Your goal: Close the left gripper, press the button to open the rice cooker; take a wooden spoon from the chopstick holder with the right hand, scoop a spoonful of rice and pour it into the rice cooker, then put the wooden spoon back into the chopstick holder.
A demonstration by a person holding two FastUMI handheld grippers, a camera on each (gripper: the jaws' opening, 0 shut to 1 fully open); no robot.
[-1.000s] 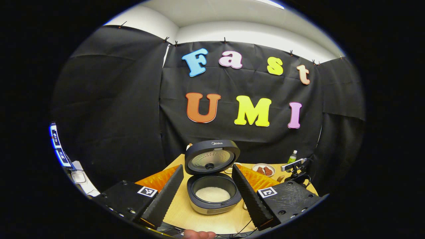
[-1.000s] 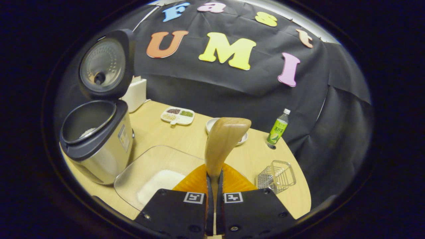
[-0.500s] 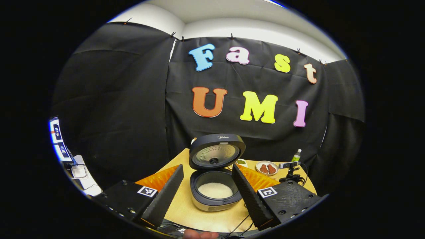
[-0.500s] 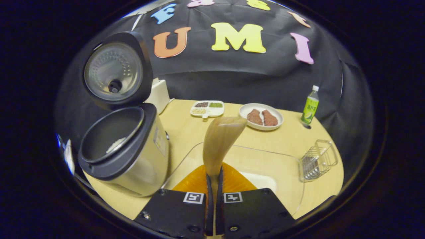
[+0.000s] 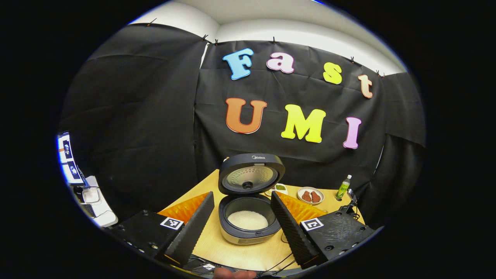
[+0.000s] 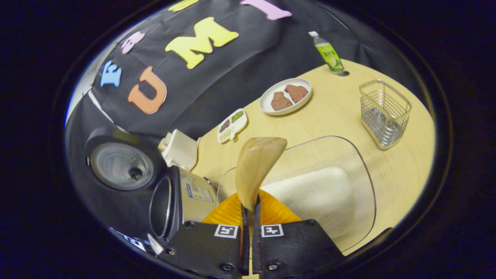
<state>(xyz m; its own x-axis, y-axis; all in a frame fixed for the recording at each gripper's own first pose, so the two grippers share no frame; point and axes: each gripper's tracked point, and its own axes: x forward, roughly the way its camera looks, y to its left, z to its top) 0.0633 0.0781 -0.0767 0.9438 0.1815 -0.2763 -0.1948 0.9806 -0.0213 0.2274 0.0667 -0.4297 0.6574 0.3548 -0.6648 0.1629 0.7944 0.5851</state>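
In the left gripper view the rice cooker (image 5: 248,228) stands with its lid (image 5: 251,173) raised and white rice in the pot. My left gripper (image 5: 242,223) is open, held back from the cooker, which shows between its fingers. In the right gripper view my right gripper (image 6: 248,205) is shut on the handle of the wooden spoon (image 6: 255,164). The spoon's bowl hangs above the clear container of rice (image 6: 317,193). The rice cooker (image 6: 174,201) lies to the left, lid (image 6: 122,166) up. The wire chopstick holder (image 6: 383,114) stands at the right on the table.
On the wooden table (image 6: 333,104) sit a plate of brown food (image 6: 285,97), a small divided dish (image 6: 231,125), a green bottle (image 6: 328,52) and a white box (image 6: 179,149). In the left gripper view, cables trail over the table's near edge (image 5: 248,263).
The right gripper has rolled and swung over the rice container, so the view tilts and the cooker drops to the lower left. The left gripper barely drifted.
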